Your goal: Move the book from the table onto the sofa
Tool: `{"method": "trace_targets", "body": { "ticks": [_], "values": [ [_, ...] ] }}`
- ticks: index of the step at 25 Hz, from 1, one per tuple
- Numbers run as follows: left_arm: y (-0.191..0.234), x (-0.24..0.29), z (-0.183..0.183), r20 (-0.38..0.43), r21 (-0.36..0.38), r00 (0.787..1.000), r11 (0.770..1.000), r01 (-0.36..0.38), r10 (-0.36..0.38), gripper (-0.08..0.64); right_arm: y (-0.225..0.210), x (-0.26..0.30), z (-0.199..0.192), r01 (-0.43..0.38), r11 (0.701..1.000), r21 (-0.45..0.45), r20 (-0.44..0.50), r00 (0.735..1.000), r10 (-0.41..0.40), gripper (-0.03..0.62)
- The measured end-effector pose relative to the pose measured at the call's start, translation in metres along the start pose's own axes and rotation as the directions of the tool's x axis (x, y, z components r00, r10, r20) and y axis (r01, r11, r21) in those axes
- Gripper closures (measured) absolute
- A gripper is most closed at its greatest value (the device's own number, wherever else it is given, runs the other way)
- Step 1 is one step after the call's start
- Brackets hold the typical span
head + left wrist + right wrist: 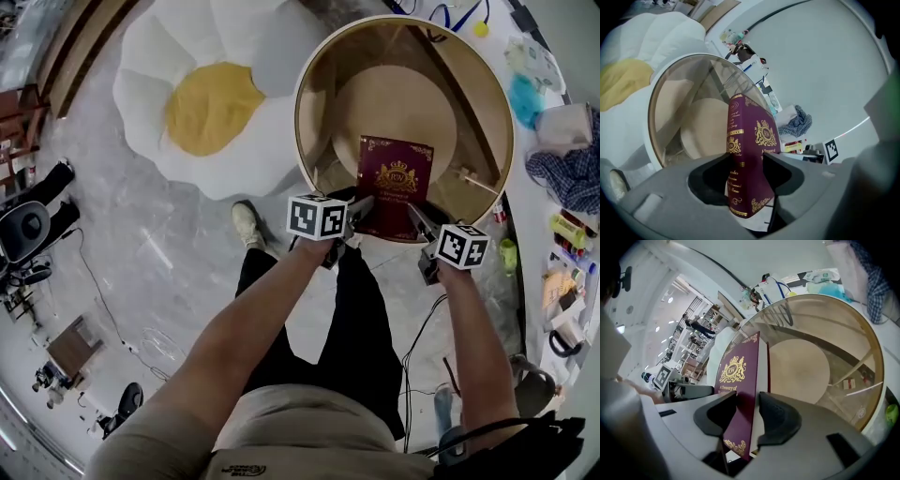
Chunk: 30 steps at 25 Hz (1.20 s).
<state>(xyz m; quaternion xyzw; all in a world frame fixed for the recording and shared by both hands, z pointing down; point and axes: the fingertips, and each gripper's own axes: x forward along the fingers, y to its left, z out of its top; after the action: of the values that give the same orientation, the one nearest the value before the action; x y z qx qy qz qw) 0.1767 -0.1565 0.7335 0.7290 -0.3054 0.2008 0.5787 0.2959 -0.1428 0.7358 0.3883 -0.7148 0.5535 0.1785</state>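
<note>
A maroon book (395, 178) with a gold crest lies on the near part of the round glass table (309, 80), which has a wooden rim. Its near end reaches the rim by my grippers. My left gripper (363, 210) grips the book (747, 154) at its near left corner, one jaw on the spine side and one on the cover. My right gripper (418, 219) holds the near right corner, its jaws closed on the cover and the page edge of the book (740, 394). The sofa (211, 103), a white flower-shaped cushion with a yellow centre, sits on the floor left of the table.
A white counter (539, 239) curves along the right, carrying a checked cloth (565, 173), bottles and small items. A shoe (247, 225) and cables lie on the grey floor near my legs. Under the glass is a round wooden shelf (394, 103).
</note>
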Motion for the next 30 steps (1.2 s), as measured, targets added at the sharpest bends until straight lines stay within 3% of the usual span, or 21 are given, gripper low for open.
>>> {"method": "trace_targets", "body": {
  "ticks": [6, 12, 23, 30],
  "values": [
    [0.015, -0.051, 0.005, 0.059, -0.024, 0.998, 0.999, 0.022, -0.020, 0.345, 0.053, 0.013, 0.006, 0.002, 0.998, -0.055, 0.001, 1.000, -0.002, 0.434],
    [0.059, -0.129, 0.019, 0.143, -0.057, 0.990, 0.998, 0.009, -0.001, 0.345, 0.133, 0.060, 0.014, -0.045, 0.991, -0.130, -0.026, 0.999, 0.042, 0.437],
    [0.189, -0.283, 0.047, 0.276, -0.158, 0.957, 0.986, -0.051, 0.094, 0.345, 0.287, 0.197, 0.007, -0.162, 0.958, -0.236, -0.146, 0.981, 0.130, 0.437],
    [0.276, -0.328, 0.049, 0.327, -0.221, 0.935, 0.973, -0.066, 0.138, 0.345, 0.332, 0.285, -0.010, -0.201, 0.942, -0.270, -0.230, 0.963, 0.139, 0.437]
  ]
}}
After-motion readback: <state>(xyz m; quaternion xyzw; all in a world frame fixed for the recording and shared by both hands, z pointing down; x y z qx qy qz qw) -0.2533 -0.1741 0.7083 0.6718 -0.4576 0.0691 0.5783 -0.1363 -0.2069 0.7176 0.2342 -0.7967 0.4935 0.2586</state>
